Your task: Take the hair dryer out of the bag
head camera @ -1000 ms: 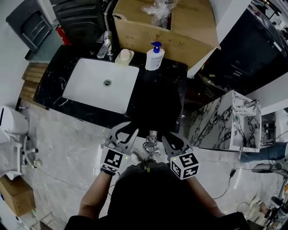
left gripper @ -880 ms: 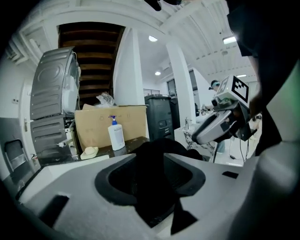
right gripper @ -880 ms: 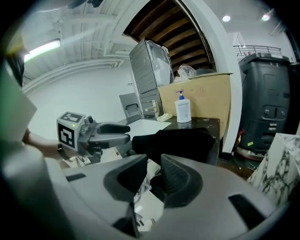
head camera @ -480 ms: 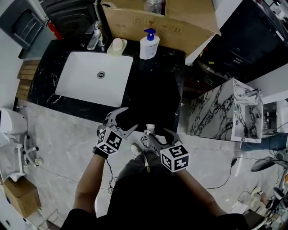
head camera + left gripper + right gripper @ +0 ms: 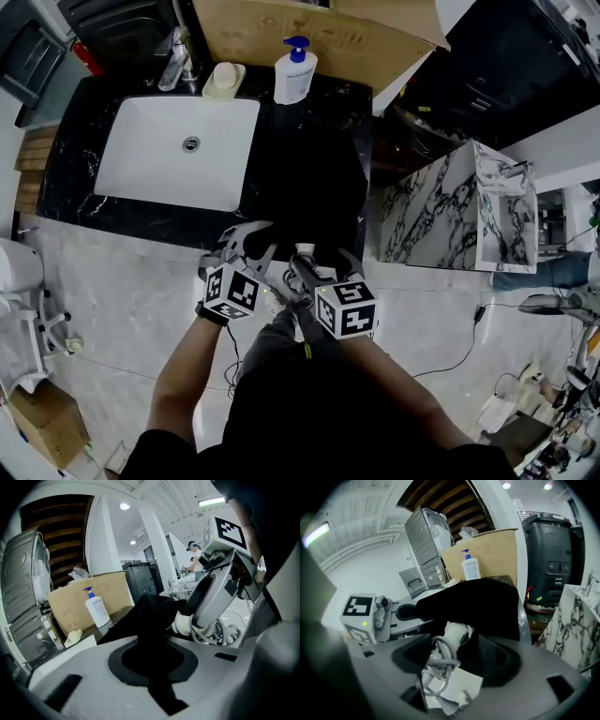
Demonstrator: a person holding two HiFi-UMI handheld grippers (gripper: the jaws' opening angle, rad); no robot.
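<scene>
- Head view: your left claw [image 5: 255, 246] and right claw [image 5: 321, 266] sit side by side at the edge of the black marbled counter [image 5: 80, 197]. The hair dryer [image 5: 305, 251] shows its white tip between them.
- Left gripper view: your left claw's jaws have just been closing and pinch the soft black bag [image 5: 150, 616]. The hair dryer pokes out just right of them.
- Right gripper view: your right claw's jaws have just been opening and stand apart. The dryer's smooth round end and looped pale cord [image 5: 439, 660] lie between them.

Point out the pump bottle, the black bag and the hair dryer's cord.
pump bottle [image 5: 294, 77]: head view, on its white body.
black bag [image 5: 487, 602]: right gripper view, on the middle of the dark fabric.
hair dryer's cord [image 5: 440, 662]: right gripper view, on the coiled loops.
</scene>
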